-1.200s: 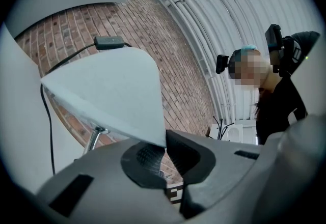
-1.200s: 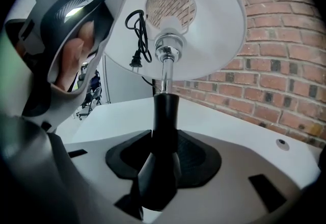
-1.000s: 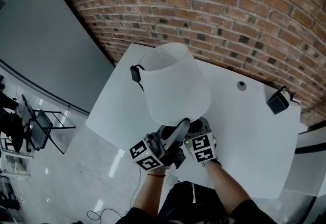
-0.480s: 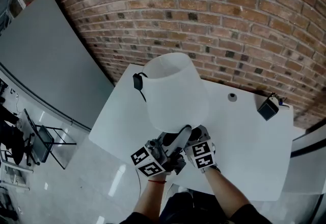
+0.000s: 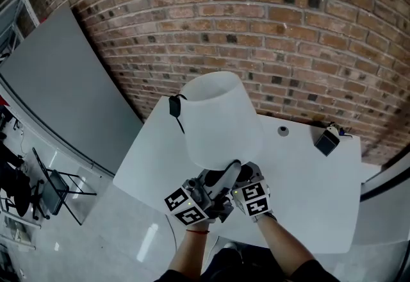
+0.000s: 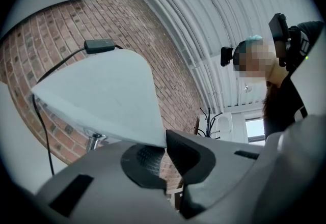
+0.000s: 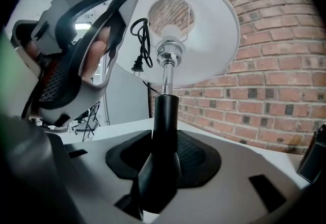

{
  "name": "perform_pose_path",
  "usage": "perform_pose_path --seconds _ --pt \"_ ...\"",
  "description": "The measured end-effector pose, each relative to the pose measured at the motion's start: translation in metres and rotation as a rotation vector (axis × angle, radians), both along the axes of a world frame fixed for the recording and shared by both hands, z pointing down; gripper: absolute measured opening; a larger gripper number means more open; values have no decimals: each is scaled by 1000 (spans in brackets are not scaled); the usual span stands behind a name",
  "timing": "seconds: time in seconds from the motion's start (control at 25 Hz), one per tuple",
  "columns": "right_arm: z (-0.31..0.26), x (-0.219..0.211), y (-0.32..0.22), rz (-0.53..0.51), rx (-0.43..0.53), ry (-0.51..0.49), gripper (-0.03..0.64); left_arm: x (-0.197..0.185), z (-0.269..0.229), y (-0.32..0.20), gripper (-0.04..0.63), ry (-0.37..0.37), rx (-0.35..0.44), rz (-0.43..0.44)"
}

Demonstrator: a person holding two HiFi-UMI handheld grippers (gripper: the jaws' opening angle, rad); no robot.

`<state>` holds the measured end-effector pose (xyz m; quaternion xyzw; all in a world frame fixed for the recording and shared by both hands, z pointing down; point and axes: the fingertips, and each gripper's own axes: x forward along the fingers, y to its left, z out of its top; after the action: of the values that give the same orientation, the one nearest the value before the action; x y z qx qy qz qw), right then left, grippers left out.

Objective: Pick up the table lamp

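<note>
A red brick wall (image 5: 288, 31) fills the top of the frame above a white desk (image 5: 307, 191). At centre, the white table lamp (image 5: 221, 120) is held over the desk. The left tool (image 6: 164, 151) pinches its shade (image 6: 102, 90) at the rim, and the right tool (image 7: 163, 167) clenches its black stem (image 7: 165, 116).

Industrial-style workspace: brick wall (image 5: 288, 31); white table (image 5: 307, 197); corrugated ceiling (image 6: 229, 4).

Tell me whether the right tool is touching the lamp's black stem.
Touching. The right gripper view shows the right tool clamped on both sides of the black stem, with no gap at either pad.
</note>
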<state>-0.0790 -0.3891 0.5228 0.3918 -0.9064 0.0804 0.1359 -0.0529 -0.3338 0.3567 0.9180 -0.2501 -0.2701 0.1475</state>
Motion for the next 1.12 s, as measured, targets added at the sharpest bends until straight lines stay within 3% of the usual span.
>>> perform_pose_path --seconds 0.48,1.12 --pt "-39 35 6 38 40 -48 150 39 -38 15 16 -49 53 35" --pt "-112 42 3 24 129 -116 150 53 -106 23 17 -95 122 18"
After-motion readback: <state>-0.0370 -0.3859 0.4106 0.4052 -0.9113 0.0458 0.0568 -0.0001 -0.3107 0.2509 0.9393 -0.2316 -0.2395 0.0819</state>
